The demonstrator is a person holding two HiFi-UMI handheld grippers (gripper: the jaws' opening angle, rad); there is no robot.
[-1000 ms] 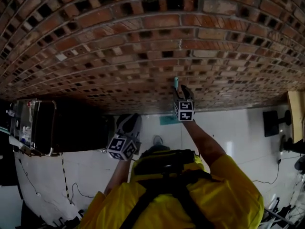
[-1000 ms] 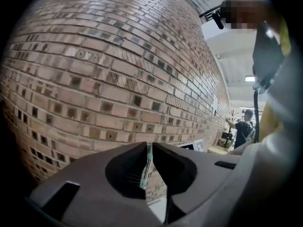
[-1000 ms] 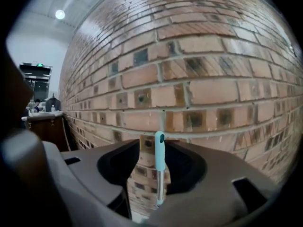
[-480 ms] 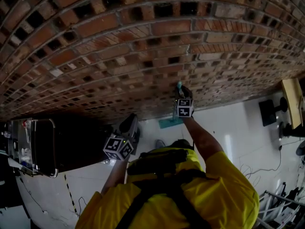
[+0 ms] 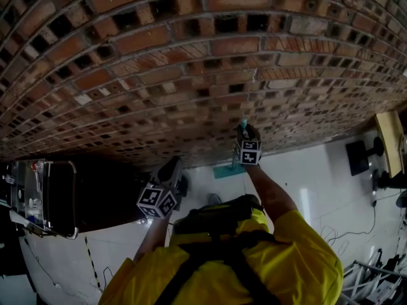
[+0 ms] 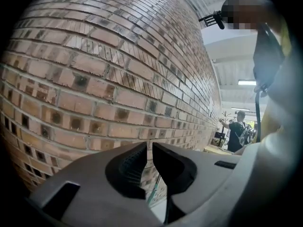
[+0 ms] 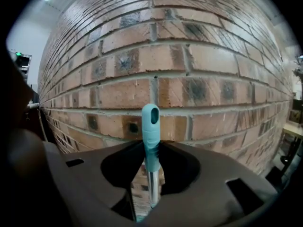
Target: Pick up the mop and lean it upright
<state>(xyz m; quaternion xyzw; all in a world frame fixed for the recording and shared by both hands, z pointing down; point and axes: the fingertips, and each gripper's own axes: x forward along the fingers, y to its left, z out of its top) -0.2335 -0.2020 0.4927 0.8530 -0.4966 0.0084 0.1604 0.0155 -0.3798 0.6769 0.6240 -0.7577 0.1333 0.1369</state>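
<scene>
**A:** Far left, the left gripper (image 6: 149,148) hangs low beside the wall (image 5: 191,75), jaws all but together with nothing in them. It looks spare, kept clear of the work.

**B:** Agreed. Moving right, the right gripper (image 7: 151,150) is clamped on the mop (image 5: 241,126), high up, just under the tip. Holding the top probably gives the best say over the lean.

**A:** The mop stands nearly upright close to the brick, its head (image 5: 227,168) down on the floor (image 5: 305,170) at the wall's foot. Whether the tip touches the wall, one can't tell.

**B:** On looks, there's a teal grip (image 7: 151,126) with a hanging hole in its rounded end, a bright metal shaft (image 7: 152,188) and a flat teal head. It's slim and probably quick to tip.
</scene>
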